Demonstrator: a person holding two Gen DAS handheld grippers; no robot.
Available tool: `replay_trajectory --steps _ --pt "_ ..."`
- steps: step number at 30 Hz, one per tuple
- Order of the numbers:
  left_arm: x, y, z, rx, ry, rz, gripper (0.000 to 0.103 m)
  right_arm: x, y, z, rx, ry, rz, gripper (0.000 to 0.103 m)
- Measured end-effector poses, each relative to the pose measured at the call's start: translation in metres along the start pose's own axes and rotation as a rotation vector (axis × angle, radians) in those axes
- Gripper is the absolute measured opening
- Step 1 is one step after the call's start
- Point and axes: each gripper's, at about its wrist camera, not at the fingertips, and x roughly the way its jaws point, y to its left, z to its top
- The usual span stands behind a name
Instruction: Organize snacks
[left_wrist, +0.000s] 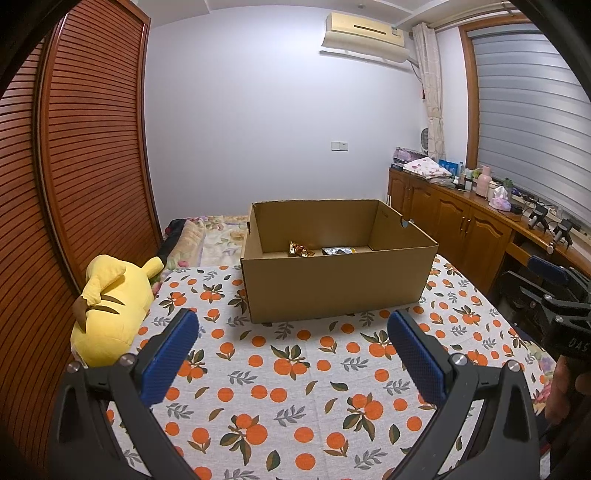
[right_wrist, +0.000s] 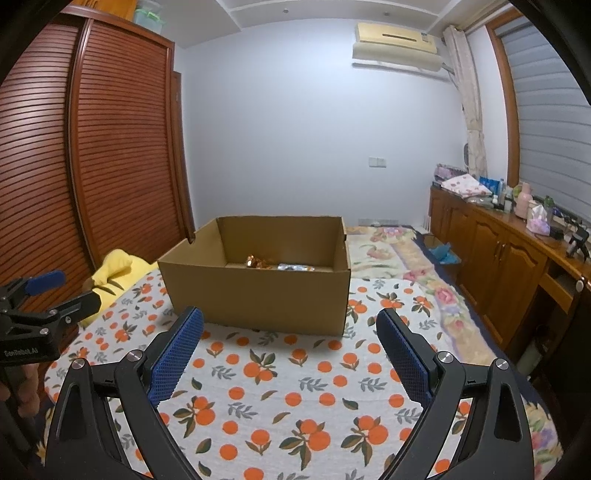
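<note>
Snacks lie already in the cardboard box (left_wrist: 338, 280): we see a gold-wrapped snack (left_wrist: 298, 249) and a silver packet (left_wrist: 338, 251) on its floor, toward the far wall, close together though we cannot tell if they touch. The box stands on the orange-print cloth (left_wrist: 295, 369) straight ahead of our left hand-held gripper (left_wrist: 291, 354), beyond its fingertips and not touching them. From our right hand-held gripper (right_wrist: 290, 350) the same box sits ahead and a little to the left.

Both hand-held grippers are spread wide with nothing between their blue pads (left_wrist: 170, 358); each hovers over bare cloth. Neither view shows any loose snack on the cloth outside the box, so we judge this as a pause between placements, or the end of the sorting. We cannot say which, since whatever lies behind or below the cameras is hidden.

A yellow plush toy (left_wrist: 110, 306) lies to the left of our left hand-held gripper, beside the wooden wardrobe (left_wrist: 85, 147), and plays no part.

If more snacks remain, the next move calls for turning a hand-held gripper away from the box to find one, closing the pads on its wrapper gently, and carrying it over the near wall, which is tall enough to demand a clear lift.
</note>
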Motion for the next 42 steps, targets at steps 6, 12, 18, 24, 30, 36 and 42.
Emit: replay_trajectory --steps 6,12,18,24,30,36,42 --pt "-0.0001 -0.0004 0.0006 0.003 0.003 0.0 0.103 -0.0003 -0.0006 0.0 0.003 0.002 -0.001 0.097" --pt "-0.0001 -0.0006 0.0004 0.003 0.003 0.0 0.103 -0.0002 -0.0008 -0.0001 0.002 0.003 0.0 0.097" --pt "0.0001 -0.0005 0.0004 0.002 0.003 -0.001 0.103 -0.0003 -0.0012 -0.0003 0.008 0.003 0.004 0.097" --pt "0.0001 -0.0006 -0.0004 0.002 0.003 -0.001 0.103 -0.0006 -0.0006 -0.0014 0.008 0.004 0.002 0.097" --pt "0.0002 -0.0003 -0.0003 0.001 0.004 -0.001 0.103 -0.0004 -0.0004 -0.0018 0.008 0.005 0.003 0.097" --pt "0.0002 -0.0009 -0.0013 0.002 0.003 0.001 0.103 0.0002 0.0005 -0.0027 0.006 0.006 0.005 0.097" --pt "0.0004 -0.001 -0.002 0.002 0.003 0.001 0.103 0.0003 0.0004 -0.0027 0.005 0.005 0.003 0.097"
